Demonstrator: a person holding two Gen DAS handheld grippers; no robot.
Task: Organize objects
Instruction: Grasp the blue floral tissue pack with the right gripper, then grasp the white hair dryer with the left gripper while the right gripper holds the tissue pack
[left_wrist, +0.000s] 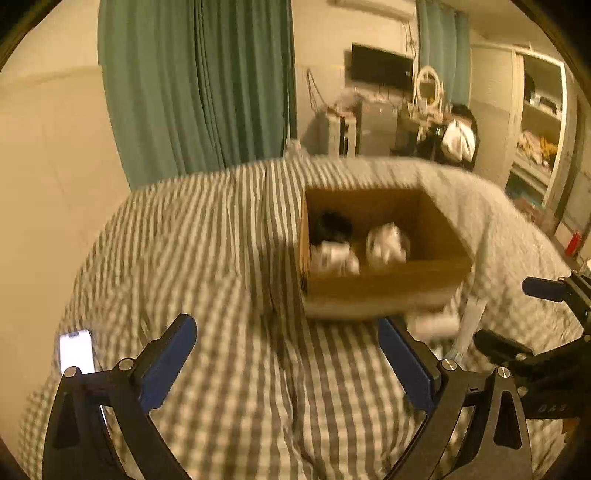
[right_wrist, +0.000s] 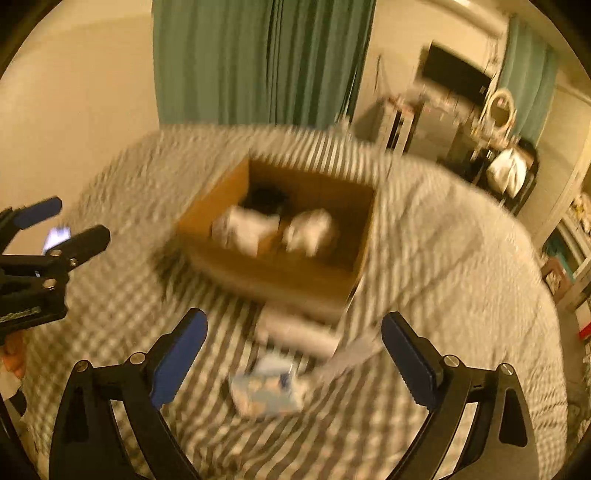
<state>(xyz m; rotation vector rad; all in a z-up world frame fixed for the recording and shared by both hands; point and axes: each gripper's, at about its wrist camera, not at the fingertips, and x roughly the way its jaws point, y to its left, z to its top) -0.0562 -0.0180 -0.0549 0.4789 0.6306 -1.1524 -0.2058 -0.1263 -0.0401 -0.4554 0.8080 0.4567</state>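
Observation:
A brown cardboard box (left_wrist: 388, 280) stands on the striped bed; it also shows in the right wrist view (right_wrist: 273, 273). Inside lie two white bundles (left_wrist: 388, 243) (right_wrist: 310, 230) and a dark item (left_wrist: 328, 223). In front of the box lie a white roll (right_wrist: 295, 330), a white stick-like item (right_wrist: 354, 356) and a blue-and-white packet (right_wrist: 267, 387). My left gripper (left_wrist: 288, 350) is open and empty, above the bed near the box. My right gripper (right_wrist: 295, 347) is open and empty, above the roll and packet. Both views are blurred.
A lit phone (left_wrist: 75, 350) lies on the bed at the left. A grey quilt (left_wrist: 480, 206) covers the bed's right side. Green curtains (left_wrist: 199, 88), a cluttered desk with a monitor (left_wrist: 380, 68) and shelves (left_wrist: 539, 125) stand behind.

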